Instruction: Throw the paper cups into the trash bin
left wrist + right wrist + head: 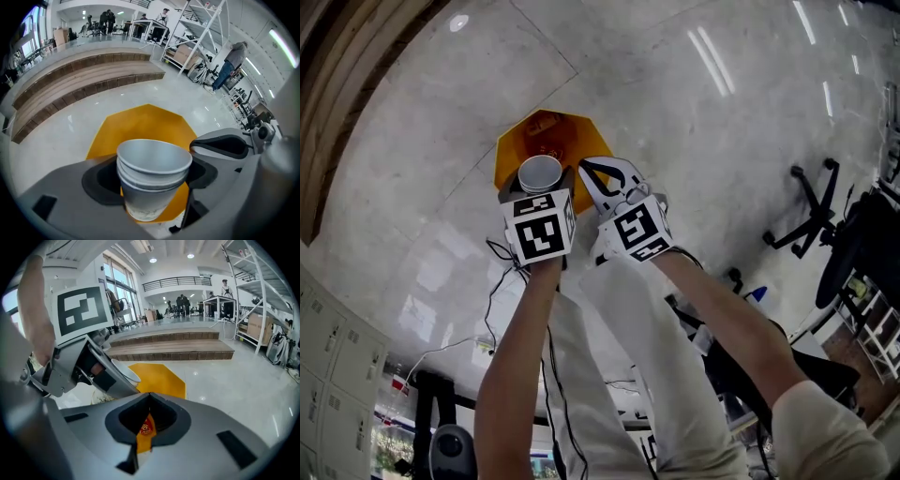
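Note:
A stack of white paper cups (540,173) (152,173) stands upright between the jaws of my left gripper (539,185) (154,187), which is shut on it at the sides. Directly beneath lies the yellow trash bin (548,127) (140,123) (161,376), an angular shape on the pale floor. My right gripper (587,169) (150,397) hangs just right of the cups with its jaws closed together and nothing in them. Through the gap behind its tips I see the bin and a red label. The left gripper's marker cube and the cup rim (125,373) show in the right gripper view.
Glossy grey floor lies all round the bin. Wooden steps (84,75) run along the far side. A black office chair (806,211) stands to the right, white lockers (328,366) at lower left, and cables (502,281) trail by the person's legs. Metal shelving (262,287) and distant people stand beyond.

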`<control>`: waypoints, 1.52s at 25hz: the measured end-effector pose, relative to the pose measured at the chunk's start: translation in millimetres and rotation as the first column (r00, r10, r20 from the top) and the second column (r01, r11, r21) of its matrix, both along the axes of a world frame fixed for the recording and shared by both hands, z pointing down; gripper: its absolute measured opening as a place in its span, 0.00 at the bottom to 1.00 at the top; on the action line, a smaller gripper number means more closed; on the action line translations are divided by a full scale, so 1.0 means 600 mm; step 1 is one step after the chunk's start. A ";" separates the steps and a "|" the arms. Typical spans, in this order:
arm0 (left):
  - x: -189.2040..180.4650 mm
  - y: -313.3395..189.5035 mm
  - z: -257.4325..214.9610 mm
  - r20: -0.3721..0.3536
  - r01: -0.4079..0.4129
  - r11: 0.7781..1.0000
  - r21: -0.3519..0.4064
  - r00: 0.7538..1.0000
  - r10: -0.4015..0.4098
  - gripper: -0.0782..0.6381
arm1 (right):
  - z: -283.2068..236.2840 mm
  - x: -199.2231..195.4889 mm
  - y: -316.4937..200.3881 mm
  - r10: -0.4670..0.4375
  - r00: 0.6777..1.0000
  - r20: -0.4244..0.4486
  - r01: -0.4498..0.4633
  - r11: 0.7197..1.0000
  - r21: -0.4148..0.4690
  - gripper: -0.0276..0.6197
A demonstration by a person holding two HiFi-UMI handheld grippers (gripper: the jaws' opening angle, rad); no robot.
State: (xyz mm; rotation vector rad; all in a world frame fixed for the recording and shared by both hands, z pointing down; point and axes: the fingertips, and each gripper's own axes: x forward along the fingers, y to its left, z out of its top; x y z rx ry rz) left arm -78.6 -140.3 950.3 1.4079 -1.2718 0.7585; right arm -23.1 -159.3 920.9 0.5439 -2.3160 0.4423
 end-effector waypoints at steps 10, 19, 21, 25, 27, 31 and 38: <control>0.014 0.011 0.013 -0.067 0.066 0.997 -0.037 0.995 -0.068 0.64 | 0.017 0.011 -0.002 -0.007 0.999 -0.033 0.006 1.000 -0.026 0.05; 0.024 0.010 -0.037 -0.072 0.002 1.000 0.027 0.997 0.000 0.71 | -0.018 0.021 0.003 0.023 0.999 -0.033 -0.024 0.999 -0.033 0.06; 0.025 0.018 -0.062 -0.062 -0.010 0.999 0.046 0.998 0.013 0.71 | -0.040 0.018 0.003 0.029 0.999 -0.021 -0.030 0.999 -0.026 0.06; 0.017 0.024 -0.140 -0.029 -0.023 0.991 0.132 0.999 0.027 0.51 | -0.102 0.010 0.009 0.041 0.999 0.003 -0.041 0.999 -0.022 0.05; 0.008 0.023 -0.186 -0.019 -0.009 0.985 0.172 1.000 0.012 0.38 | -0.144 0.004 0.012 0.036 0.999 0.024 -0.035 0.999 -0.014 0.05; -0.023 0.022 -0.297 0.023 0.027 0.967 0.252 0.999 -0.034 0.12 | -0.250 -0.016 0.009 0.013 0.996 0.086 -0.014 1.000 0.019 0.05; -0.057 0.033 -0.540 0.004 0.077 0.905 0.418 0.996 -0.086 0.12 | -0.481 -0.036 -0.005 -0.025 0.986 0.168 0.005 0.993 0.121 0.05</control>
